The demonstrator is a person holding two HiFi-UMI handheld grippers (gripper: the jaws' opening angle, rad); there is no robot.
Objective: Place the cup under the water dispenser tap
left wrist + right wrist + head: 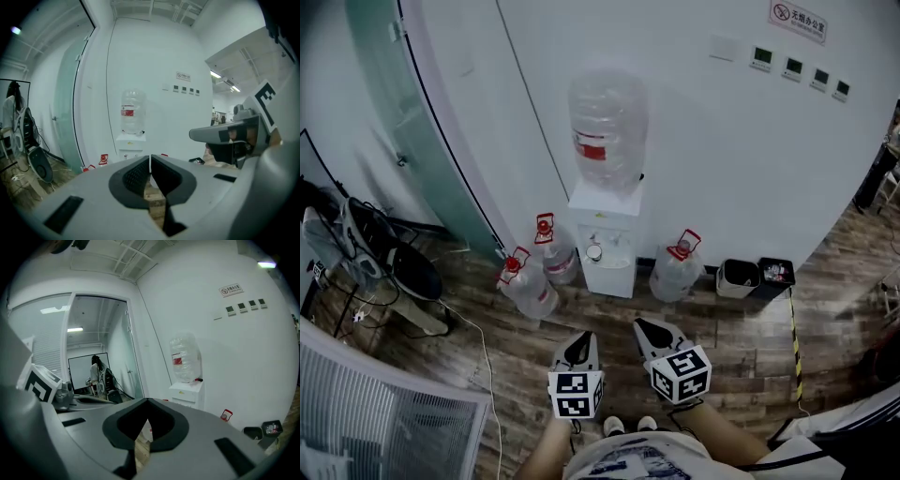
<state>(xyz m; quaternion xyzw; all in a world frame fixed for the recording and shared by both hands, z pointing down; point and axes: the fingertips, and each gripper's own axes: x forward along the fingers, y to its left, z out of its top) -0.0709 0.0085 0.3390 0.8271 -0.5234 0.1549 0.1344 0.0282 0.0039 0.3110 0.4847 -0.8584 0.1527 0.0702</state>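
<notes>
A white water dispenser stands against the wall, with a large clear bottle on top and its tap on the front. No cup shows in any view. My left gripper and right gripper hang side by side above the wooden floor, some way in front of the dispenser and pointing at it. In the left gripper view the left gripper has its jaw tips together with nothing between them. The right gripper looks the same in its own view. The dispenser appears beyond both.
Three spare water bottles sit on the floor either side of the dispenser. Two small bins stand to its right. A fan with cables lies at left by a glass partition. A person stands far left.
</notes>
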